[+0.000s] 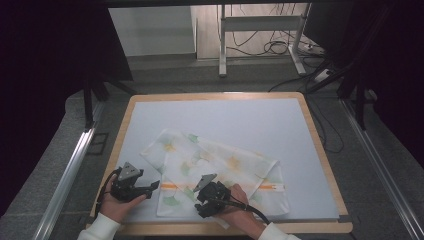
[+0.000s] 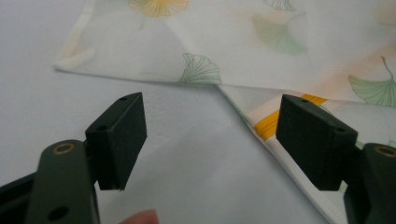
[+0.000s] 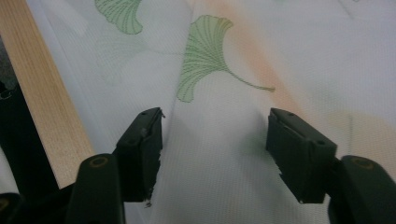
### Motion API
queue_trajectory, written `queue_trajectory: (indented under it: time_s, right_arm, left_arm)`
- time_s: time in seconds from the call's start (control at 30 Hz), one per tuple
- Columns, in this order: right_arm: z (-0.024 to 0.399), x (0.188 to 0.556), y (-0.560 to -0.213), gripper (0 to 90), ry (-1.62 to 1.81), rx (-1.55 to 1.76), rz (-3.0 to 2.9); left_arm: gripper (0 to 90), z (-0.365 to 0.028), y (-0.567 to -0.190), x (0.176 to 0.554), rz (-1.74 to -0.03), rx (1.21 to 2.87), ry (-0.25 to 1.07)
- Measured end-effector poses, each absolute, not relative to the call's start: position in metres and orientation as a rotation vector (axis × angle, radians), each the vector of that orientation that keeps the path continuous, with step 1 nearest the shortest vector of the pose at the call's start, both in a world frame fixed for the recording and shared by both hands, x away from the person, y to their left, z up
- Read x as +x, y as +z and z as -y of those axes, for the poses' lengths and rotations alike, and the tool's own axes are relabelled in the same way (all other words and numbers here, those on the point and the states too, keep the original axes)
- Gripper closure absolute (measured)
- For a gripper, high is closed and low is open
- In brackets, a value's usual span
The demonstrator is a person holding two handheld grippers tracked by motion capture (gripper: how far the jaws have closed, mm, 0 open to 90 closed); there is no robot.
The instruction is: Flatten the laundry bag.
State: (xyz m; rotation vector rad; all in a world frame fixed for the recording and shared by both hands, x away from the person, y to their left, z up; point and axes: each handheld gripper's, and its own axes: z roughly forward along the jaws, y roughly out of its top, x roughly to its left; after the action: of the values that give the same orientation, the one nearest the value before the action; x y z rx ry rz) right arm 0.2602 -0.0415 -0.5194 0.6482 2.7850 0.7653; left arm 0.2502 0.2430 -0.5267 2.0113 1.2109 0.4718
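Note:
A white cloth [image 1: 215,167] printed with green and yellow ginkgo leaves lies folded on the pale mat [image 1: 225,117]. An orange stripe [image 1: 172,186] runs across its near part. My left gripper [image 1: 154,187] rests on the mat just left of the cloth's near-left edge. In the left gripper view, that gripper [image 2: 210,140] stands open over bare mat, with the orange stripe [image 2: 268,123] by its right jaw. My right gripper [image 1: 200,204] sits over the cloth's near edge. In its own view the right gripper [image 3: 215,149] is open, with flat cloth [image 3: 219,65] beneath and between the jaws.
The mat covers a wooden table whose rim [image 1: 320,145] frames it; the near rim [image 3: 42,93] passes left of my right gripper. Beyond the table stand a desk frame [image 1: 222,45] and floor cables [image 1: 275,47]. Metal rails [image 1: 70,170] flank the table.

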Motion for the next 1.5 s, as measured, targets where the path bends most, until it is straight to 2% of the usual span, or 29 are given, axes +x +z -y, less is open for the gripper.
queue_trajectory:
  time_s: [0.17,0.2,0.37,0.4,0.43,0.6,0.77,1.13,1.5]
  right_arm:
    - [0.043,0.263,-0.518,45.2,0.765,0.660,-2.782]
    - [0.044,0.264,-0.518,50.7,0.766,0.656,-2.782]
    - [0.045,0.266,-0.517,59.3,0.771,0.661,-2.781]
    - [0.046,0.266,-0.517,64.4,0.772,0.663,-2.783]
    - [0.046,0.266,-0.517,64.4,0.772,0.663,-2.783]
    - [0.047,0.269,-0.516,79.1,0.775,0.658,-2.776]
    - [0.050,0.273,-0.516,85.4,0.775,0.680,-2.763]
    - [0.056,0.277,-0.505,88.3,0.858,0.680,-2.739]
    - [0.070,0.298,-0.468,88.6,1.004,0.708,-2.648]
  left_arm:
    - [24.6,-0.243,-0.527,0.250,-1.208,2.016,0.470]
    - [24.6,-0.243,-0.527,0.250,-1.209,2.015,0.471]
    - [24.5,-0.244,-0.527,0.250,-1.209,2.016,0.473]
    - [24.5,-0.244,-0.527,0.250,-1.209,2.015,0.475]
    - [24.5,-0.244,-0.527,0.250,-1.209,2.014,0.474]
    - [24.4,-0.244,-0.527,0.251,-1.207,2.013,0.477]
    - [26.3,-0.244,-0.525,0.249,-1.192,2.014,0.465]
    - [25.6,-0.243,-0.524,0.248,-1.181,2.009,0.482]
    - [25.5,-0.242,-0.525,0.248,-1.186,2.005,0.478]
